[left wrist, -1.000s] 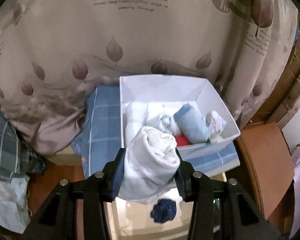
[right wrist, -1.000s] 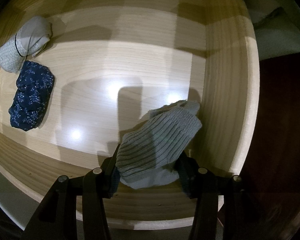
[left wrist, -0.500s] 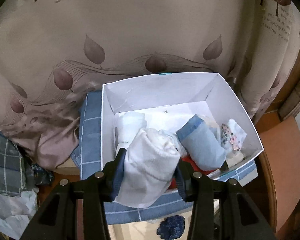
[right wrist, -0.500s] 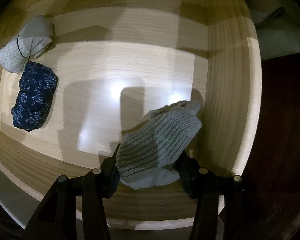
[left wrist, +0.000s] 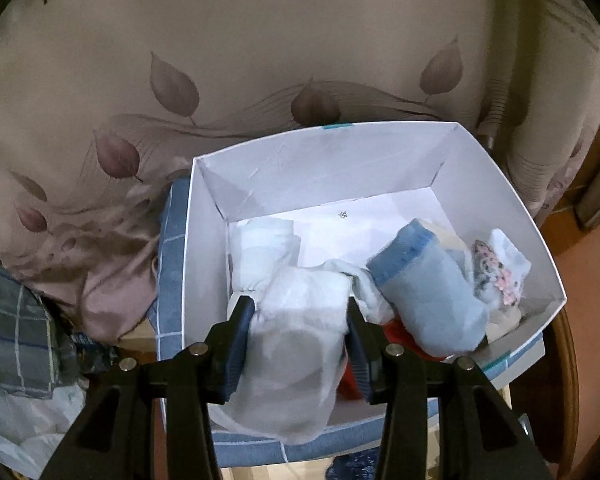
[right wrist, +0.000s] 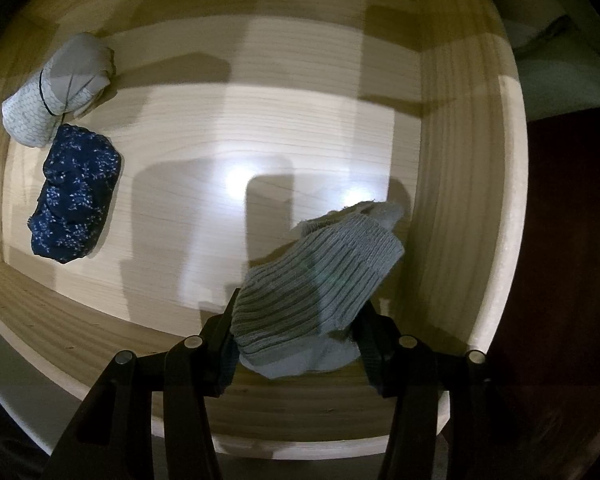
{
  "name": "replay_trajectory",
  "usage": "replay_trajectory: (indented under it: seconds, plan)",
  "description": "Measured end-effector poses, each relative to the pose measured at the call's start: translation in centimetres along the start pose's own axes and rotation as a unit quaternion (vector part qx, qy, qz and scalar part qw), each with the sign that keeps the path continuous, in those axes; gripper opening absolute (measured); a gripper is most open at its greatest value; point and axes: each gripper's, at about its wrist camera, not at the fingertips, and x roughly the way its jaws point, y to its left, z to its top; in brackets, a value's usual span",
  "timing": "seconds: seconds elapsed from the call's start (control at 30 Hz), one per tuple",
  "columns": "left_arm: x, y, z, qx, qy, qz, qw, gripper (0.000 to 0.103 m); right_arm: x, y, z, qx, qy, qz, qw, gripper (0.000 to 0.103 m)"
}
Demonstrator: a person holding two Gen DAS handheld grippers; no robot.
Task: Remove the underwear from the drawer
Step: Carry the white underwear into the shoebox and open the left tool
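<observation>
My left gripper (left wrist: 300, 312) is shut on a rolled white underwear (left wrist: 296, 352), held over the near edge of a white box (left wrist: 204, 264). Inside the box lie a light blue roll (left wrist: 428, 296), a white roll (left wrist: 264, 252), a floral piece (left wrist: 496, 268) and something red (left wrist: 404, 336). My right gripper (right wrist: 296, 316) points down into a wooden drawer (right wrist: 456, 208) and is shut on a grey ribbed roll (right wrist: 316, 288) near the drawer's right wall. A dark blue patterned roll (right wrist: 76, 200) and a pale grey roll (right wrist: 56, 88) lie at the drawer's left.
The box rests on blue checked fabric (left wrist: 172, 280) in front of a beige leaf-print curtain (left wrist: 260, 60). Plaid cloth (left wrist: 16, 336) is piled at the left. A brown wooden surface (left wrist: 572, 320) lies to the right of the box.
My left gripper has carried the white roll forward and down, from beside the box to over its near edge. The right gripper and its grey roll have stayed put in the drawer.
</observation>
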Motion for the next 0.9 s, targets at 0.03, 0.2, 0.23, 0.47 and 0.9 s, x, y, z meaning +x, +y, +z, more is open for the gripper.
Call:
replay_trajectory:
  seconds: [0.03, 0.2, 0.23, 0.47, 0.9]
  plan:
    - [0.2, 0.3, 0.1, -0.005, 0.002, -0.002, 1.0000, 0.045, 0.0, 0.0, 0.0, 0.000, 0.000, 0.000, 1.000, 0.049]
    - [0.9, 0.7, 0.0, -0.013, 0.010, -0.008, 0.9998, 0.045, 0.1, 0.1, 0.1, -0.001, 0.001, 0.002, 1.000, 0.049]
    - [1.1, 0.6, 0.0, -0.011, 0.013, -0.008, 0.9998, 0.045, 0.1, 0.2, 0.1, -0.001, 0.001, 0.002, 1.000, 0.049]
    - [1.3, 0.9, 0.0, -0.018, 0.015, -0.014, 0.9996, 0.050, 0.1, 0.3, 0.1, -0.001, 0.001, 0.004, 1.000, 0.050]
    - [-1.3, 1.9, -2.4, -0.021, 0.020, -0.045, 0.9986, 0.059, 0.2, 0.6, 0.1, -0.004, 0.002, 0.002, 1.000, 0.050]
